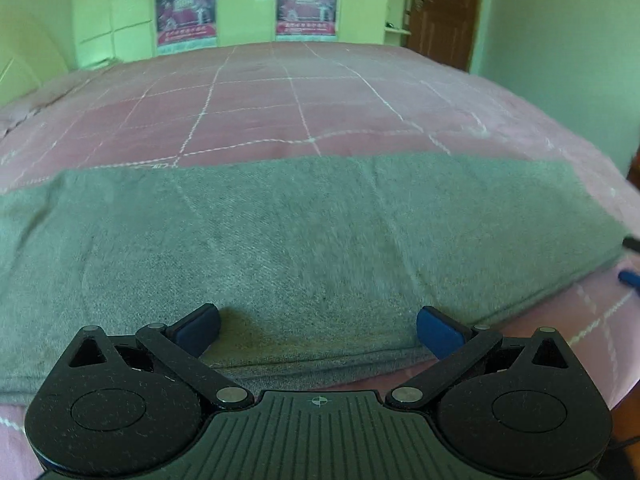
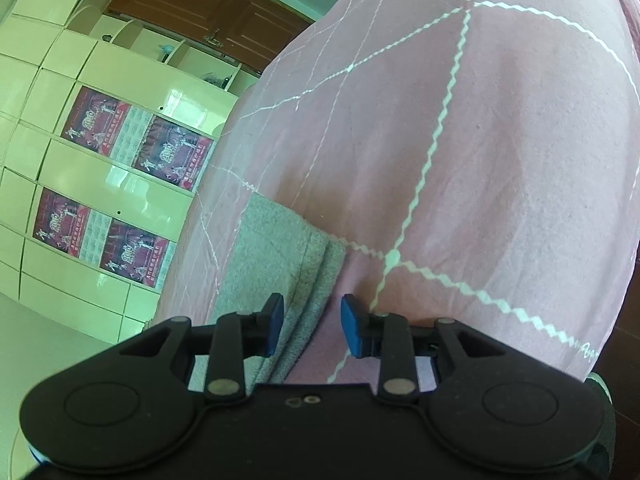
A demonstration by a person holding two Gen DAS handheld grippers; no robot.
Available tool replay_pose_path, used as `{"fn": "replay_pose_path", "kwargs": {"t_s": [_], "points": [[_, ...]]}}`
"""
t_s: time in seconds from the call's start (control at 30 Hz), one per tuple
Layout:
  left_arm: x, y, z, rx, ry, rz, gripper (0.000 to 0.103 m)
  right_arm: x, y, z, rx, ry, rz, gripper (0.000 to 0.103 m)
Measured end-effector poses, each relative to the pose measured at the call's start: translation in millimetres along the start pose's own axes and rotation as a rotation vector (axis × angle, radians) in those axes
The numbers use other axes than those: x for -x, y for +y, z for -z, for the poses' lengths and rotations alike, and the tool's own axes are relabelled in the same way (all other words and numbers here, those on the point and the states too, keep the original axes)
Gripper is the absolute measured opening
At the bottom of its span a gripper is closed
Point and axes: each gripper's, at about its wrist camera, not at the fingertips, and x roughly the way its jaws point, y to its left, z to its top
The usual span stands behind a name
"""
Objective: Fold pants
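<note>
I hold the left gripper (image 1: 318, 330) low over the near edge of the grey pants (image 1: 304, 248), its blue-padded fingers (image 1: 438, 332) spread wide with nothing between them. The pants lie flat across the pink bedspread (image 1: 280, 112), running side to side just ahead of these fingers, already doubled so that layered edges show below the fingertips. At the far right of this view, a dark tip and a blue pad of the right gripper (image 1: 630, 278) sit at the garment's right end.

From the right wrist view, I see the right gripper (image 2: 312, 326) tilted, its blue pads (image 2: 352, 330) apart, a moderate gap between them. The stacked edge of the pants (image 2: 280, 256) runs up through that gap, closer to the left finger; the right finger stands over bare bedspread (image 2: 480, 160). I cannot tell whether either pad touches the cloth. The fabric ahead of the fingers shows two or three layers with a seam line along the fold.

Beyond the bed on the left-gripper side stands a pale green wardrobe (image 2: 60, 80) carrying red posters (image 2: 172, 152), two pairs visible from the right wrist, two sheets (image 1: 306, 2) from the left. A brown wooden door (image 1: 444, 8) stands to the right of the wardrobe, with small open shelves (image 1: 400, 0) between them. The bedspread carries a white zigzag grid pattern
</note>
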Motion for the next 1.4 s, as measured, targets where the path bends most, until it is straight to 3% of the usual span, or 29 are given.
{"fn": "replay_pose_path", "kwargs": {"t_s": [0.33, 0.67, 0.7, 0.8, 1.13, 1.27, 1.4], "points": [[-10.0, 4.1, 7.0, -0.042, 0.014, -0.039, 0.103, -3.9, -9.1, -6.9, -0.032, -0.055, -0.022, 0.025], [-15.1, 5.9, 7.1, -0.037, 0.01, -0.038, 0.103, -18.0, -11.1, -9.6, -0.041, -0.013, -0.041, 0.025], [-15.1, 5.9, 6.9, -0.037, 0.012, -0.039, 0.103, -18.2, -8.7, -10.3, -0.01, -0.004, -0.029, 0.01], [-15.2, 5.9, 5.1, -0.039, 0.017, -0.038, 0.103, -11.3, -6.3, -10.3, 0.017, -0.052, -0.015, 0.01], [-15.4, 4.0, 7.7, -0.043, 0.006, -0.045, 0.103, -13.3, -1.9, -6.7, 0.028, -0.034, 0.023, 0.01], [-15.6, 3.9, 7.9, -0.044, 0.004, -0.045, 0.103, -13.3, 12.4, -7.2, 0.063, -0.039, 0.05, 0.01], [-16.0, 3.4, 8.8, -0.046, 0.0, -0.046, 0.103, -2.6, 45.3, -3.9, 0.143, -0.064, -0.033, 0.01]]}}
